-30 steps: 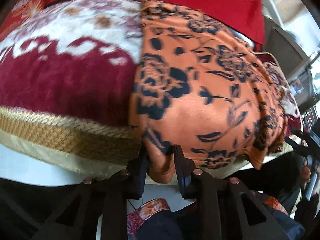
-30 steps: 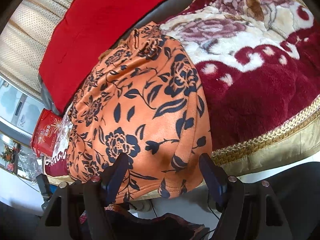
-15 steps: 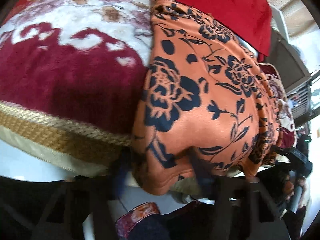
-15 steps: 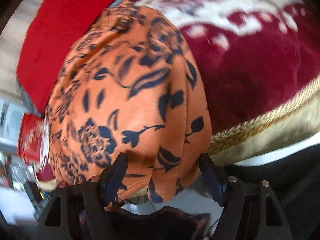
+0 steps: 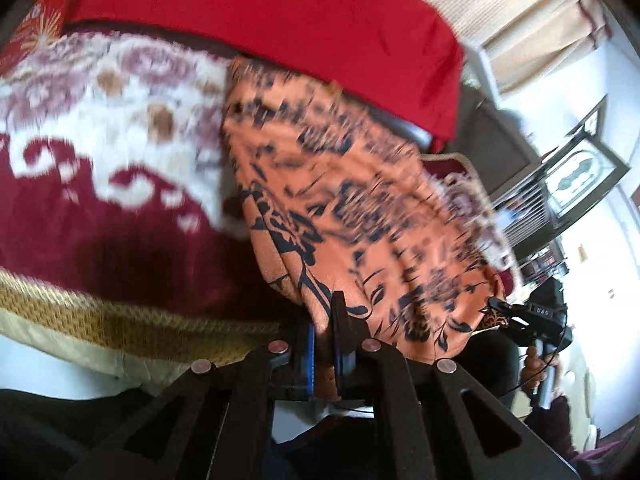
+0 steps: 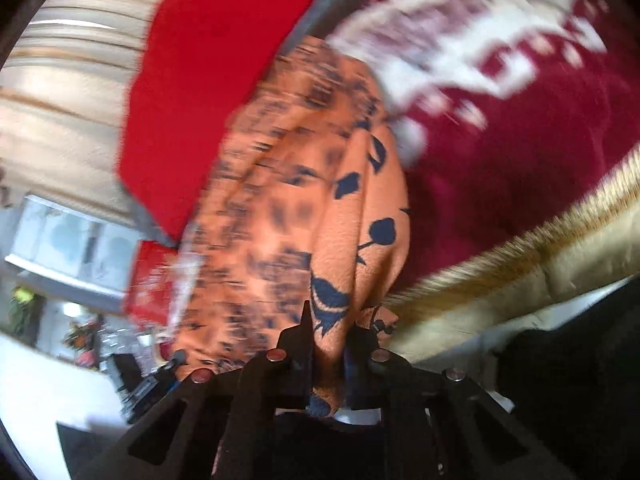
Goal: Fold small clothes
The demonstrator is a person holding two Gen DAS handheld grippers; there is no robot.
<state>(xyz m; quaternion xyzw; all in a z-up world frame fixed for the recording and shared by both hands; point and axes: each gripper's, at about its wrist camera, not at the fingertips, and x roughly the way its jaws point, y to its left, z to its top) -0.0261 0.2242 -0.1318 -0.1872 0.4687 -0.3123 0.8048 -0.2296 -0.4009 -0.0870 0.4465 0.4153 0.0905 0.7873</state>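
**Both grippers now pinch the near hem**

Since a second ago, your right gripper [image 6: 328,344] has gone from spread wide on either side of the orange floral garment [image 6: 288,208] to clamped on it, and your left gripper [image 5: 323,332] has let go briefly and bitten the cloth again. You now see both views smeared by motion, where before they were sharp.

Your left fingers [image 5: 340,320] are pressed together with a fold of the garment's near edge pinched between the blue pads. Your right fingers [image 6: 300,344] are pressed together the same way, with a gathered tuck of the orange cloth running down between them.

The garment [image 5: 360,208] lies on the maroon and white floral blanket [image 5: 100,200], stretching away from you toward the red cushion [image 5: 280,20] at the back. Its near hem is drawn up off the blanket's gold woven border [image 5: 100,316] where you grip it. From your left view, your right gripper shows at the garment's far corner, with your hand [image 5: 536,368] around its handle. Beyond the blanket's edge you can make out a window [image 6: 76,236] and a red tin [image 6: 148,280], both too blurred for detail.
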